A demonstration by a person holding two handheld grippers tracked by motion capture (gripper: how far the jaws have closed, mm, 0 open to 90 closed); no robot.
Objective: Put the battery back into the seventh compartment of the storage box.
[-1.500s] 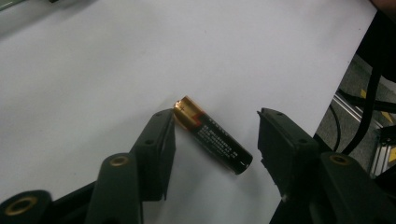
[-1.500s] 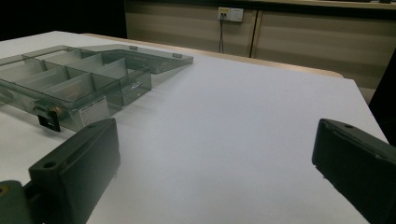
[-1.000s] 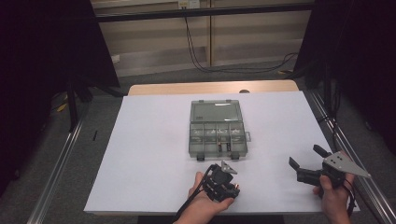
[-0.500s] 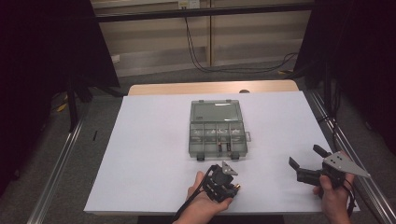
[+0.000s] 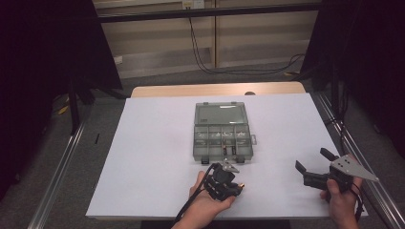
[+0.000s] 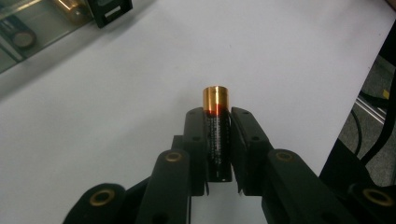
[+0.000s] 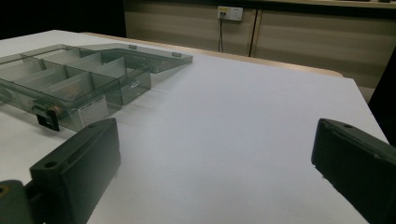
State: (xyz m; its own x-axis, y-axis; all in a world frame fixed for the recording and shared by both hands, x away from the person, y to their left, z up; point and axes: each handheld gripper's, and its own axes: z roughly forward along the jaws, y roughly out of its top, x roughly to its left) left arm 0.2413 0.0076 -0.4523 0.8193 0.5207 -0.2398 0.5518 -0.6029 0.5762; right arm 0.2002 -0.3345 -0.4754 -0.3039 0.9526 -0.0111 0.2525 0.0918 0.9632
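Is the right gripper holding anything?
No, the right gripper stands wide open with only bare white table between its jaws.

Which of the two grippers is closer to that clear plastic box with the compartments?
The left. The left gripper, clamped on a battery, sits just in front of the compartment box, near its front edge. The right gripper stands open, well off to the box's right, near the table's right edge.

Black-and-copper battery (image 6: pixel 216 126), grey organiser box (image 5: pixel 221 132), white table (image 5: pixel 153 143)
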